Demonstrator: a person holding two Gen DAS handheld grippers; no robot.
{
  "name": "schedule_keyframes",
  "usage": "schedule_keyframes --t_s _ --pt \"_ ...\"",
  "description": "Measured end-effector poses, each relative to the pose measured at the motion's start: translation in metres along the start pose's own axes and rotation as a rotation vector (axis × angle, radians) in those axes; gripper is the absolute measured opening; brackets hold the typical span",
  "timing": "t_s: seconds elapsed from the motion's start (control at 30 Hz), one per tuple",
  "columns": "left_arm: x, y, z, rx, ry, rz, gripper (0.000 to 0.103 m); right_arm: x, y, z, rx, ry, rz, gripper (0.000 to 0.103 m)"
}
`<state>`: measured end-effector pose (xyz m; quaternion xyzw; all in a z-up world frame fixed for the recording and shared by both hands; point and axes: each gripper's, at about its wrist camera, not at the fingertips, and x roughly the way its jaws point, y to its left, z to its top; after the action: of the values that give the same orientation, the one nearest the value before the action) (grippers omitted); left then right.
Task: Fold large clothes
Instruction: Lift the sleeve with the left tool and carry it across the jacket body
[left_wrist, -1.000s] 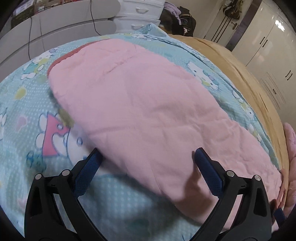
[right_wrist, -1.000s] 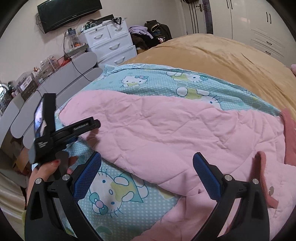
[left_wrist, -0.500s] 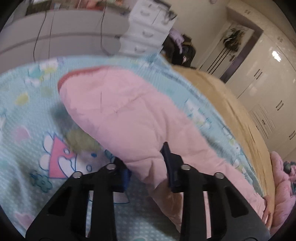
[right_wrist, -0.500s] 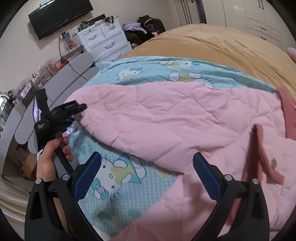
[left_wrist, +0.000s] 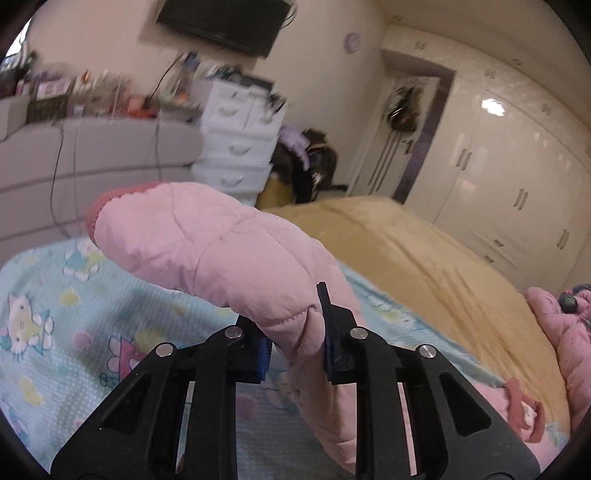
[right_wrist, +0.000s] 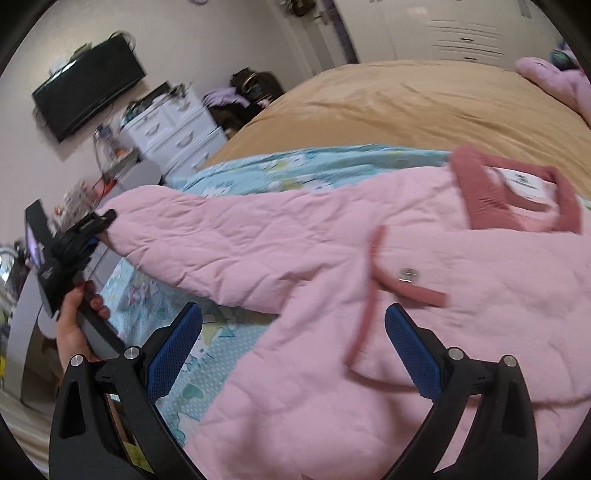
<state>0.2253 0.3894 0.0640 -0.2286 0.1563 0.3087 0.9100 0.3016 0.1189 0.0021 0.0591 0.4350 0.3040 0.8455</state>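
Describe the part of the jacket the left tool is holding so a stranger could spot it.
On the Hello Kitty blue blanket lies a pink quilted jacket. Its long padded sleeve is lifted off the bed, pinched in the left tool. Only it ends in a darker rose ribbed cuff.

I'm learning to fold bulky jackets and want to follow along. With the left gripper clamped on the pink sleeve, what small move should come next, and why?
Probably carry the sleeve inward across the jacket body and lay it there. The left gripper is shut on the sleeve's edge and has it lifted off the blue cartoon sheet, while the right gripper hangs open over the body, free to steady it.
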Motion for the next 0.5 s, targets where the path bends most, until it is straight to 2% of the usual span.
schedule_keyframes --t_s 0.2,0.37,0.5 --pt "-0.039 -0.042 0.007 0.098 -0.076 -0.070 0.013 -0.048 -0.043 -0.008 0.074 -0.057 -0.023 0.099" --pt "-0.062 -0.066 0.000 0.151 -0.083 -0.103 0.012 -0.080 -0.070 -0.015 0.110 -0.104 -0.034 0.099" --pt "-0.077 -0.097 0.000 0.253 -0.082 -0.139 0.011 -0.102 -0.087 -0.022 0.141 -0.150 -0.041 0.099"
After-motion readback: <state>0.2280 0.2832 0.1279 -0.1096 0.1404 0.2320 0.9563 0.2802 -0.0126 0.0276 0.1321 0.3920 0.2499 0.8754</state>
